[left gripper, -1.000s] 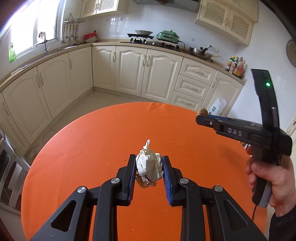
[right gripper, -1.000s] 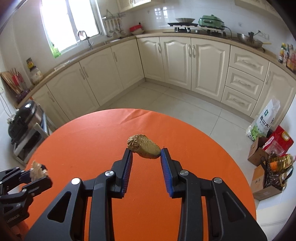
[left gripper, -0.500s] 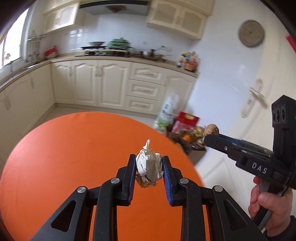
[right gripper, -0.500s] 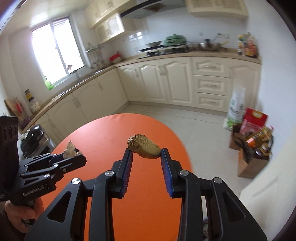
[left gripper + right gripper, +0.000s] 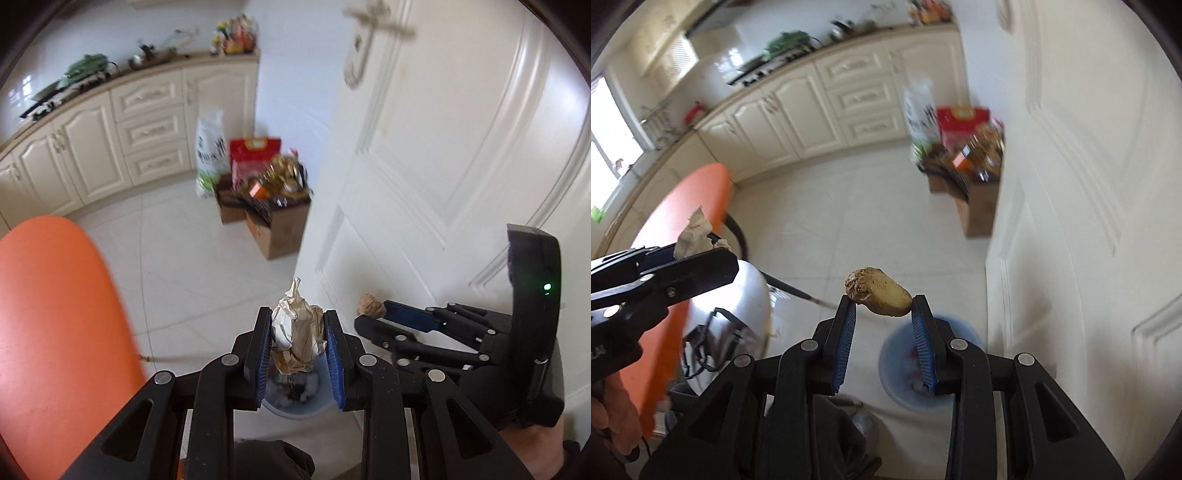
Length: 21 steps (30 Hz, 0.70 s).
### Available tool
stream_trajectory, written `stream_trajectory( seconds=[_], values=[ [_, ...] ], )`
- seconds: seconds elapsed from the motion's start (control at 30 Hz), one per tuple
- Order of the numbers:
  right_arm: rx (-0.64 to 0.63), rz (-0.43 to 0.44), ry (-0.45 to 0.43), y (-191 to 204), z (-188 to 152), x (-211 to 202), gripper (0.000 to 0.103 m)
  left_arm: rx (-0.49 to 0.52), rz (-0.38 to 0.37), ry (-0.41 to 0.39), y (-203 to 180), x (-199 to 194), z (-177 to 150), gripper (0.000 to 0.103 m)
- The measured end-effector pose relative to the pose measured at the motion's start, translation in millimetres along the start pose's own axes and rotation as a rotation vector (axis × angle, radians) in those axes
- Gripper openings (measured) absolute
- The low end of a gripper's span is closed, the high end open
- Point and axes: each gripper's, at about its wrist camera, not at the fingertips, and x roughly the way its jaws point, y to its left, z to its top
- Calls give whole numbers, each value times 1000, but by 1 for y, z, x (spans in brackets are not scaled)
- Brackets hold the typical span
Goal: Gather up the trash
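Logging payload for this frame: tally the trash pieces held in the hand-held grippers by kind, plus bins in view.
Crumpled paper wad, in the left hand-held gripper: 1
Brown lump, in the right hand-held gripper; what it is I can't tell: 1
Blue bin on the floor: 1
Total: 3

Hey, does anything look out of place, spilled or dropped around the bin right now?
Nothing stands out. The crumpled white paper wad sits clamped in the left gripper, the brown lumpy scrap in the right gripper, both over the pale blue round bin; no spill visible on the floor.
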Motion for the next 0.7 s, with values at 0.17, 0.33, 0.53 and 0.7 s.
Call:
stream_trajectory(
  seconds=[0.17, 0.33, 0.53, 0.7],
  values=[
    [101, -33, 121, -45, -22, 61, 34, 9, 4, 186, -7, 87, 11, 26],
    [189, -55, 195, -74, -38, 96, 46, 16, 81, 305, -10, 145, 19, 75],
    [242, -113, 187, -84, -42, 95, 103, 36, 155, 259, -38, 150, 24, 97],
    [290, -112, 180, -80, -36, 79, 103, 31, 193, 156, -51, 101, 7, 98]
  ],
)
